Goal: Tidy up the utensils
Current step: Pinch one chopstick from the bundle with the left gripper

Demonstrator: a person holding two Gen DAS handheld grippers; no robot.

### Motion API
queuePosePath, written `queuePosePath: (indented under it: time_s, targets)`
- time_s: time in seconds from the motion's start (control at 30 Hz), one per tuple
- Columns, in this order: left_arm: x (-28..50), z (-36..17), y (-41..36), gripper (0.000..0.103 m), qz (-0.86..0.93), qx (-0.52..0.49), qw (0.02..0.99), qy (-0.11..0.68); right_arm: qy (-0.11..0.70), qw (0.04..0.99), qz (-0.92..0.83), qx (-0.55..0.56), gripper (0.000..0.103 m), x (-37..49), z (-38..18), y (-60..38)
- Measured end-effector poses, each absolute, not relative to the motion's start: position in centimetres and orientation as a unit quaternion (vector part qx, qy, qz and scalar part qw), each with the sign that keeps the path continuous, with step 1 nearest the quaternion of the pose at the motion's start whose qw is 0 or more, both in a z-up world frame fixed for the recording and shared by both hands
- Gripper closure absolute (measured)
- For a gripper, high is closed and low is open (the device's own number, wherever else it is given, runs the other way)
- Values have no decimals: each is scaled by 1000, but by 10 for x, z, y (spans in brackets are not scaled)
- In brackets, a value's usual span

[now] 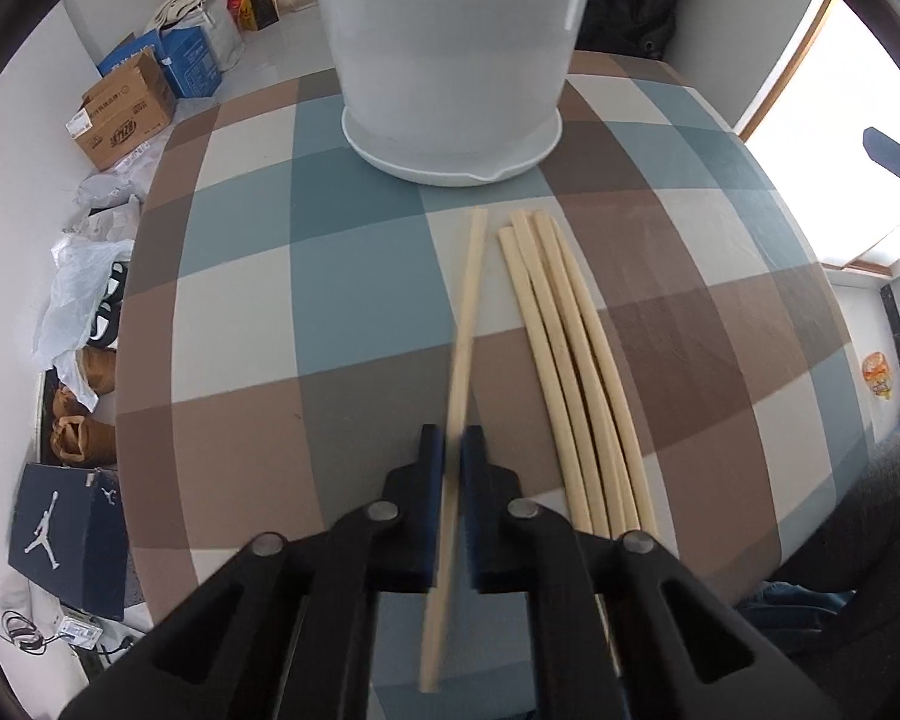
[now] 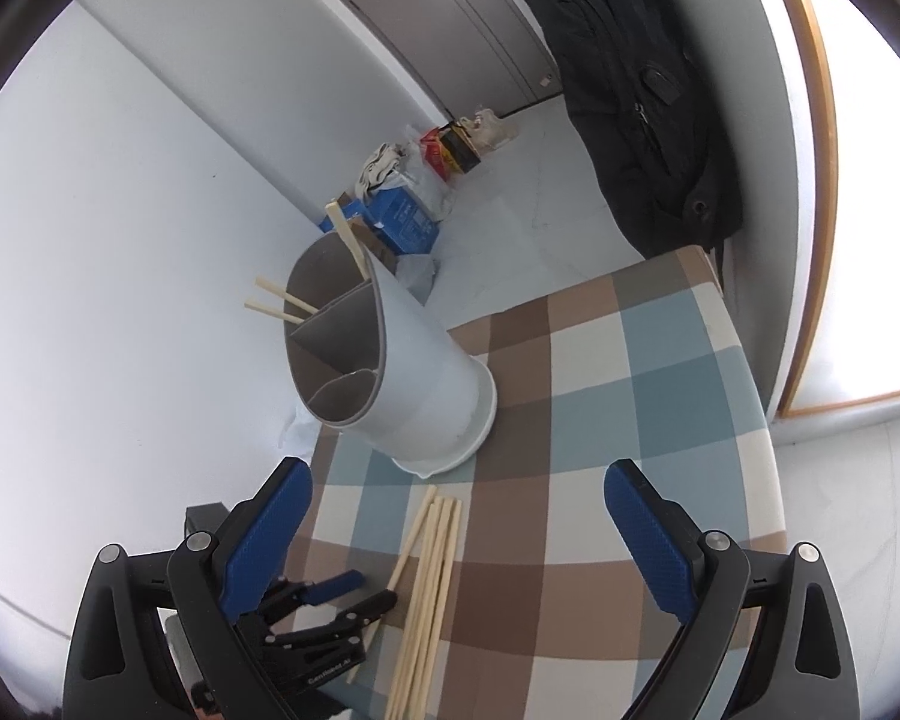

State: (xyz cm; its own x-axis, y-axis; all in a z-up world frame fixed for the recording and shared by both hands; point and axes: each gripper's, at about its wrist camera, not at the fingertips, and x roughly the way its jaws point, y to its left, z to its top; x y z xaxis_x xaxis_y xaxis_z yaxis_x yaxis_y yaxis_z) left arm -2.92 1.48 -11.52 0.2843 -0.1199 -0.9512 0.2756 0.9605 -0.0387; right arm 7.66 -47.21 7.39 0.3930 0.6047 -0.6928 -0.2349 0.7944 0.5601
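A pale grey utensil holder (image 1: pixel 450 60) stands on the checked tablecloth (image 1: pixel 240 276) at the far side. My left gripper (image 1: pixel 453 444) is shut on one light wooden chopstick (image 1: pixel 468 300), which points toward the holder. Several more chopsticks (image 1: pixel 564 360) lie side by side just to its right. In the right wrist view the holder (image 2: pixel 414 372) shows divided compartments, and three chopsticks (image 2: pixel 282 300) stick out of the far ones. My right gripper (image 2: pixel 457 474) hangs open above the table with nothing between its fingers. The left gripper (image 2: pixel 354 591) is below it, beside the loose chopsticks (image 2: pixel 432 570).
Cardboard boxes (image 1: pixel 126 108), plastic bags and a dark shoe box (image 1: pixel 60 540) lie on the floor left of the table. A black backpack (image 2: pixel 630 90) hangs at the far right by a window. A person's leg (image 1: pixel 870 540) is at the table's near right edge.
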Motion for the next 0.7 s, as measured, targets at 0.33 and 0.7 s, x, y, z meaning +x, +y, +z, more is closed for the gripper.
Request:
queuePosePath:
  time_s: [0.33,0.7]
  targets:
    - [-47,-108,18,101,-130,21,773,621,494,813,253,179,4,73,71,-469]
    - [7,-110,26,60,-118,7,775,621,488,817,255,174,4,73,73,-470]
